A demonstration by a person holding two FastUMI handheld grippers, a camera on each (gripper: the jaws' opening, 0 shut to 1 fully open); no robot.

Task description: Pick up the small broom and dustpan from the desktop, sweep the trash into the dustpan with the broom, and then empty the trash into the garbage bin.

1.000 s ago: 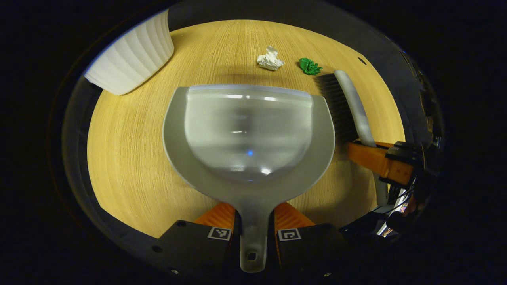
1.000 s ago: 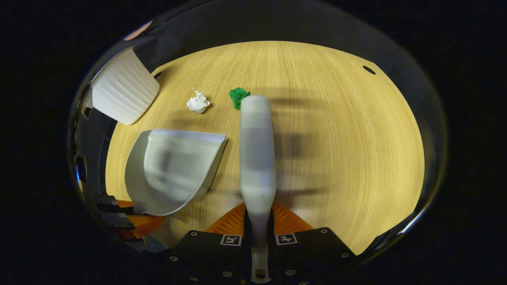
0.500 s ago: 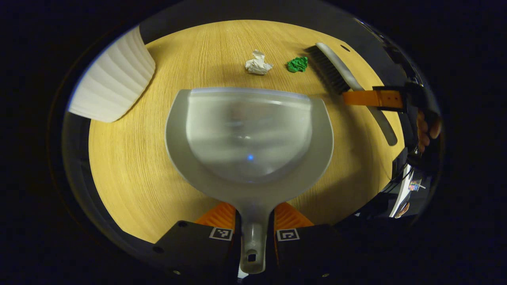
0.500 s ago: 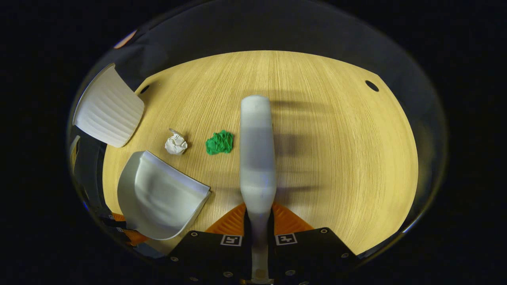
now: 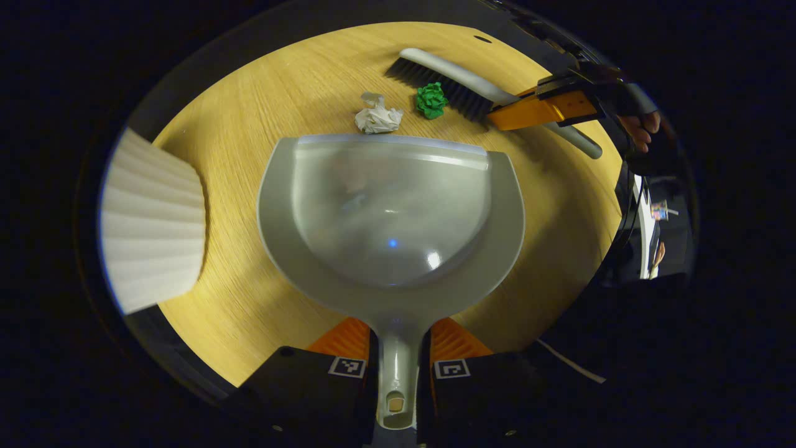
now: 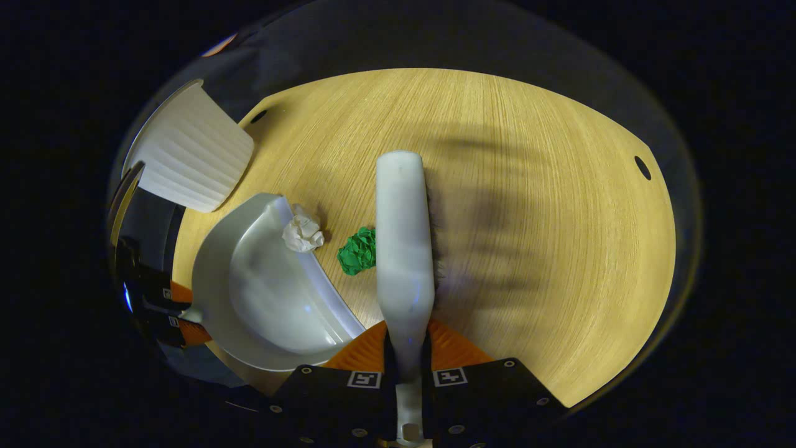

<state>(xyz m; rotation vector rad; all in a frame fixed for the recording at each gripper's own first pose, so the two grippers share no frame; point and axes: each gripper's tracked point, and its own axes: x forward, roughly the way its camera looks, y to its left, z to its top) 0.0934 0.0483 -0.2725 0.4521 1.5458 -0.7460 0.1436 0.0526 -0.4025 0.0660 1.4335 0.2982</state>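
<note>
Pinching dustpan (image 5: pixel 392 211) handle, left fingers (image 5: pixel 345 339); pan empty; right fingers (image 6: pixel 448 342) clamp broom (image 6: pixel 404 236).

Grey dustpan (image 5: pixel 392 292); green paper wad (image 5: pixel 431 100) (white one beside).

- Bare desktop (image 6: pixel 547 249) lies open on the broom's (image 6: pixel 404 236) far side.
- The ribbed white bin (image 6: pixel 189 152) stands apparently clear of the dustpan (image 6: pixel 261 292).

Orange ribbed fingers (image 5: pixel 341 339), black housings, square coded markers, screws
</note>
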